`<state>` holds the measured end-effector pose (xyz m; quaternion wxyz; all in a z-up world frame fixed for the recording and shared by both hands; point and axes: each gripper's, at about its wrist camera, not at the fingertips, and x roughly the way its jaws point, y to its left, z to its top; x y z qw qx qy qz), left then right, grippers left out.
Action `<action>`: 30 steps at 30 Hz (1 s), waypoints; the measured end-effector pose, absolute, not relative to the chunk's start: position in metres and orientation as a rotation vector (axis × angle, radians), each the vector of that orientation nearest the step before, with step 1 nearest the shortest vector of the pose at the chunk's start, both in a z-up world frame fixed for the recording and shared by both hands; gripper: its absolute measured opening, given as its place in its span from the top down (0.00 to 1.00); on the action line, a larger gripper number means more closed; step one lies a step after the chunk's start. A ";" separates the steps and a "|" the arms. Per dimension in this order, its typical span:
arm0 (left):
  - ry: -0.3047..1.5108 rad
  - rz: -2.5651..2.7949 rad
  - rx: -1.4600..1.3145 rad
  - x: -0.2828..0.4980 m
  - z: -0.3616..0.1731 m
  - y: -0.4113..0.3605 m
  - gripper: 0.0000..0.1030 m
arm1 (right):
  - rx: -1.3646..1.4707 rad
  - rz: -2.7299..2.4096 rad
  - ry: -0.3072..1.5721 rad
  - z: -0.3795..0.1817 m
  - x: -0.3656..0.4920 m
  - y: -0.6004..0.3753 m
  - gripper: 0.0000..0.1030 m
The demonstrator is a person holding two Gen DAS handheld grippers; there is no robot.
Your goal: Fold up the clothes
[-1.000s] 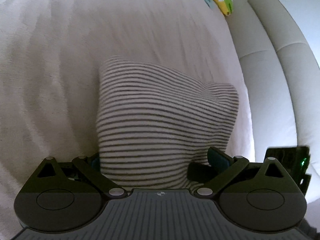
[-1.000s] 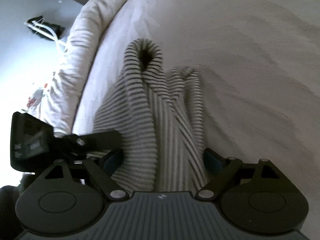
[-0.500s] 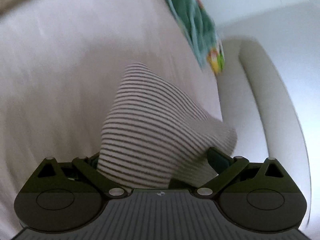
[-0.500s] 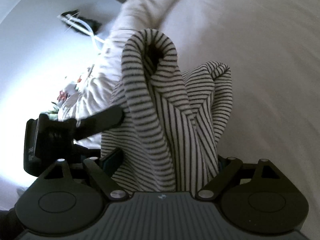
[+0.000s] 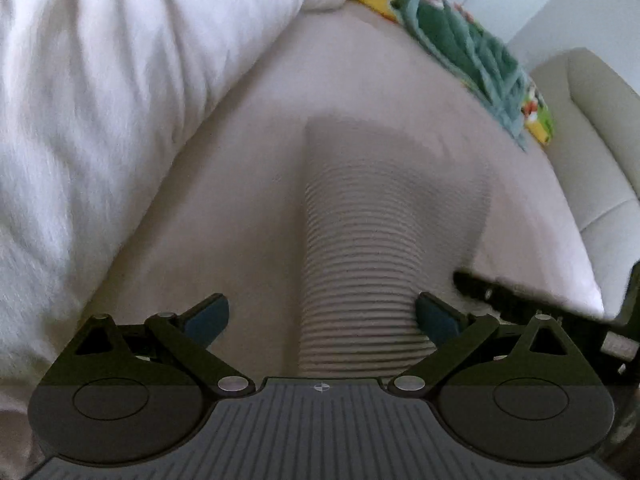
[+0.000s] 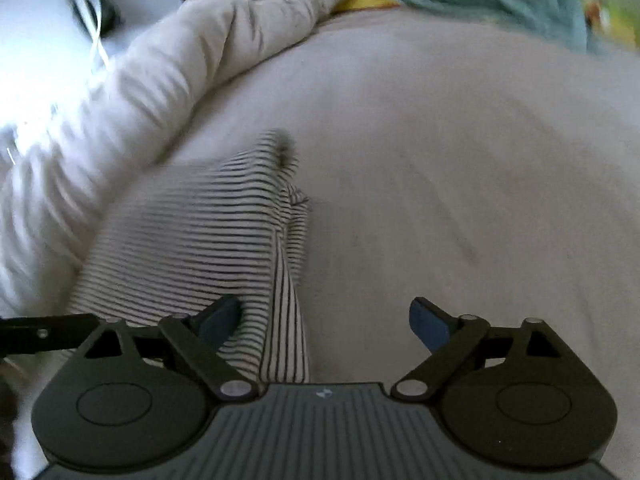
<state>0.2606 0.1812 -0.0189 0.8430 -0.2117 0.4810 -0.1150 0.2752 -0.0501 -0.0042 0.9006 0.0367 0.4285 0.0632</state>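
A black-and-white striped garment [image 5: 372,248] lies folded on the pale bed sheet [image 5: 224,208]. It is blurred in the left wrist view and runs from between the jaws forward. My left gripper [image 5: 322,316] is open, its right pad [image 5: 436,316] beside the cloth's edge. In the right wrist view the striped garment [image 6: 192,240] lies to the left, with a narrow strip running under the gripper body. My right gripper [image 6: 324,320] is open, its left pad [image 6: 220,320] over the cloth.
A rumpled white duvet [image 5: 92,100] is piled along the left of the bed. A green and yellow patterned blanket [image 5: 472,44] lies at the far end. A cream padded headboard or sofa [image 5: 592,152] borders the right. The other gripper's arm [image 5: 520,292] shows at right.
Both grippers held the striped garment lifted and bunched. Now it lies flat on the sheet and both grippers have opened and let go.
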 end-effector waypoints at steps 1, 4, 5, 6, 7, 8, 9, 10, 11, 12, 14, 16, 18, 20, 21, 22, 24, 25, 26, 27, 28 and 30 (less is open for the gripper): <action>1.017 -0.249 -0.467 0.257 -0.021 0.182 0.01 | 0.024 0.127 0.878 0.000 0.278 -0.043 0.04; 1.006 -0.275 -0.482 0.262 -0.014 0.180 0.02 | 0.029 0.182 0.840 0.032 0.284 -0.038 0.14; 1.000 -0.275 -0.472 0.266 -0.012 0.178 0.02 | 0.042 0.206 0.802 0.045 0.284 -0.038 0.14; 0.998 -0.272 -0.459 0.267 -0.011 0.177 0.02 | 0.019 0.192 0.755 0.056 0.289 -0.032 0.14; 0.999 -0.266 -0.442 0.268 -0.010 0.176 0.02 | -0.010 0.170 0.706 0.065 0.294 -0.025 0.14; 1.005 -0.258 -0.425 0.270 -0.011 0.174 0.02 | -0.054 0.125 0.681 0.068 0.305 -0.018 0.14; 1.012 -0.250 -0.412 0.267 -0.012 0.173 0.01 | -0.095 0.082 0.683 0.063 0.316 -0.013 0.13; 1.016 -0.250 -0.409 0.263 -0.012 0.174 0.01 | -0.151 0.065 0.703 0.047 0.326 -0.008 0.13; 1.019 -0.254 -0.410 0.262 -0.012 0.174 0.01 | -0.210 0.052 0.724 0.030 0.335 -0.003 0.13; 1.020 -0.263 -0.414 0.260 -0.010 0.173 0.01 | -0.269 0.040 0.745 0.013 0.344 0.002 0.13; 1.006 -0.301 -0.430 0.258 -0.003 0.172 0.02 | -0.346 0.029 0.750 -0.007 0.357 0.008 0.09; 0.968 -0.303 -0.420 0.261 0.005 0.174 0.02 | -0.298 0.053 0.753 0.008 0.355 0.001 0.09; 0.926 -0.296 -0.404 0.265 0.012 0.176 0.02 | -0.213 0.080 0.732 0.025 0.344 -0.014 0.09; 0.891 -0.254 -0.421 0.274 0.015 0.182 0.02 | -0.119 0.090 0.713 0.041 0.324 -0.030 0.09; 0.886 -0.233 -0.427 0.281 0.014 0.184 0.02 | -0.085 0.091 0.704 0.047 0.312 -0.039 0.09; 0.885 -0.212 -0.427 0.288 0.014 0.185 0.02 | -0.063 0.092 0.694 0.050 0.294 -0.045 0.09; 0.886 -0.172 -0.408 0.302 0.012 0.185 0.02 | -0.046 0.112 0.671 0.053 0.262 -0.053 0.06; 0.889 -0.152 -0.376 0.309 0.011 0.182 0.02 | -0.052 0.122 0.669 0.051 0.252 -0.052 0.00; 0.904 -0.140 -0.344 0.318 0.007 0.176 0.02 | -0.060 0.131 0.669 0.049 0.244 -0.050 0.00; 0.929 -0.133 -0.311 0.328 0.003 0.169 0.01 | -0.084 0.134 0.691 0.044 0.241 -0.047 0.00; 0.953 -0.127 -0.279 0.338 -0.002 0.162 0.01 | -0.113 0.136 0.717 0.037 0.238 -0.043 0.00; 1.001 -0.113 -0.213 0.359 -0.011 0.147 0.00 | -0.187 0.110 0.776 0.020 0.242 -0.035 0.00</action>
